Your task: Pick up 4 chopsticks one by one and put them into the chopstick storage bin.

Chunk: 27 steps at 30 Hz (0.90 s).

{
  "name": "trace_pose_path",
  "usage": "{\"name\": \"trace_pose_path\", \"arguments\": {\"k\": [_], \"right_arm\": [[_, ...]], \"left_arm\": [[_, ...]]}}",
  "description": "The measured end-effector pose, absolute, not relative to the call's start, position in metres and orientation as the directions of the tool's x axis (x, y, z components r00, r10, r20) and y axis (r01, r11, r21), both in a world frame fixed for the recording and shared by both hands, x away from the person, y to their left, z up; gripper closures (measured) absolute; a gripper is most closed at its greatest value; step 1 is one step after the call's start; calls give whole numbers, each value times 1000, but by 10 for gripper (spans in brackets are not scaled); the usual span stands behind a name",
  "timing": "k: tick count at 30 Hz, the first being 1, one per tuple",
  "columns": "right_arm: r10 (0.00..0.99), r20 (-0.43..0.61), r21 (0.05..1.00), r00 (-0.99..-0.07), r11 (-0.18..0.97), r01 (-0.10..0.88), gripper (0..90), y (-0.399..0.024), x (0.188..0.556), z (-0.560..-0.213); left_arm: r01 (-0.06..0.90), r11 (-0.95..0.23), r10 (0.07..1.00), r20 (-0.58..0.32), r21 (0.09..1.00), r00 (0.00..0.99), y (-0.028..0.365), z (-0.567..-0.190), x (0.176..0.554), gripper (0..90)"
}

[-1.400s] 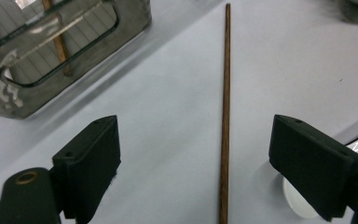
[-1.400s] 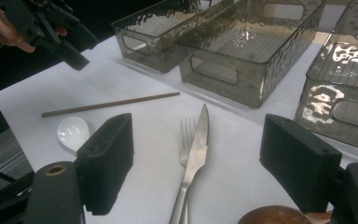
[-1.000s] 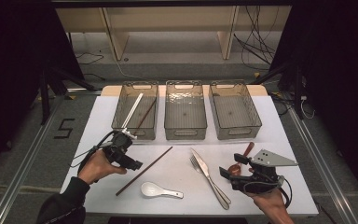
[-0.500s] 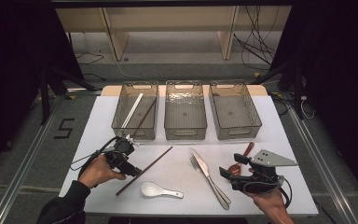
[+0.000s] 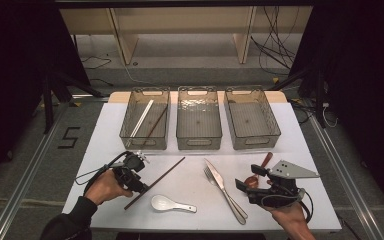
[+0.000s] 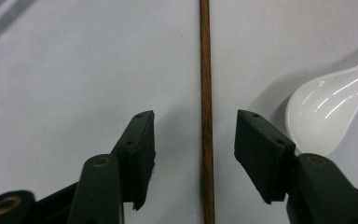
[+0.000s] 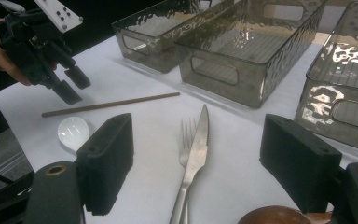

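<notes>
The right gripper [image 5: 247,182] is sitting nearest, at the table's front right edge, its jaws standing wide apart with nothing pressed between them. A wooden spoon [image 5: 260,169] is lying just under and between those jaws; its bowl is showing at the bottom of the right gripper view [image 7: 279,215]. Just ahead of that gripper, a knife [image 7: 196,149] and a fork [image 7: 186,135] are lying side by side on the white table [image 5: 190,170].

Beyond them, the left gripper [image 6: 195,140] is hovering over the brown chopstick [image 6: 206,93], and its jaws have just been closing. They are straddling the stick, which is running straight up the gap between them, but the pads are not yet pressing on it, so the gripper is still open. The white spoon [image 6: 326,116] is lying just beside the outer face of one jaw.

Farther off, past both grippers, three clear bins are standing in a row: the left bin [image 5: 145,120] is holding a white chopstick [image 5: 140,119] and a dark chopstick [image 5: 155,125], with the middle bin [image 5: 198,120] and right bin [image 5: 251,120] beside it.
</notes>
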State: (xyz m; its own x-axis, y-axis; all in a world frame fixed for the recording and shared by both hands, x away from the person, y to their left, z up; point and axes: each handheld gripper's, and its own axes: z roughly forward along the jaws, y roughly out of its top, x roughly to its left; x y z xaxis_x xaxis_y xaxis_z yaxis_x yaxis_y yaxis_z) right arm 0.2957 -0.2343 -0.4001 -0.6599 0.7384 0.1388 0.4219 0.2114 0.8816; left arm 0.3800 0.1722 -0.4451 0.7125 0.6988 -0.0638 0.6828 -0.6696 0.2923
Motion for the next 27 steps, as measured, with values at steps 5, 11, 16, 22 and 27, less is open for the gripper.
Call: {"name": "trace_pose_path", "arguments": {"k": [5,11,16,22,27], "right_arm": [[739,137,881,-660,214,422,266,-234,296,-400],[738,134,882,-661,216,420,266,-234,296,-400],[737,133,882,-662,217,418,266,-234,296,-400],[739,134,881,-660,215,421,266,-234,296,-400],[740,136,882,-659,213,421,266,-234,296,-400]], "left_arm": [[675,-693,682,-75,255,728,170,-453,378,553],[667,-701,672,-80,251,736,170,-456,379,637],[662,-709,667,-75,243,741,168,-460,379,677],[660,-705,667,-71,259,742,169,-461,380,739],[642,-724,651,-56,252,757,167,-463,378,778]]}}
